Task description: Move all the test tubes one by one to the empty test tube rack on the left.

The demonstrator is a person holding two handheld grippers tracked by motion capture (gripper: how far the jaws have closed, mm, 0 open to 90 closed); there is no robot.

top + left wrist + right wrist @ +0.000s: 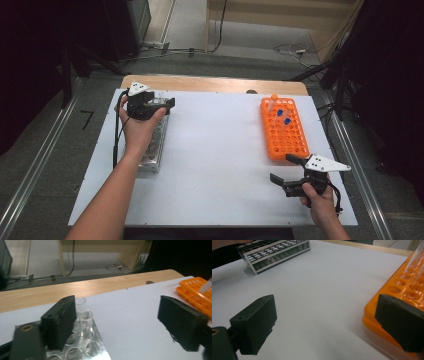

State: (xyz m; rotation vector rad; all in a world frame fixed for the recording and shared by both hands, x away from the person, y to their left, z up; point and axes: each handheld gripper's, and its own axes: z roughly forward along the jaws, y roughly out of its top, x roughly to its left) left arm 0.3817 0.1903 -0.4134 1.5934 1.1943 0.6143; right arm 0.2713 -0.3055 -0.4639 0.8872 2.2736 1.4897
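Tube stands in the metal rack, just beside the left fingers, which gape wide, holding nothing. Right fingers spread wide beside the orange rack.

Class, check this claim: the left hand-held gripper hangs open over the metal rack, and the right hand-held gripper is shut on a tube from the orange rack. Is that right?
Not quite. The right hand-held gripper is open and holds nothing, as the right gripper view shows; it sits beside the orange rack. The left hand-held gripper does hang open over the metal rack.
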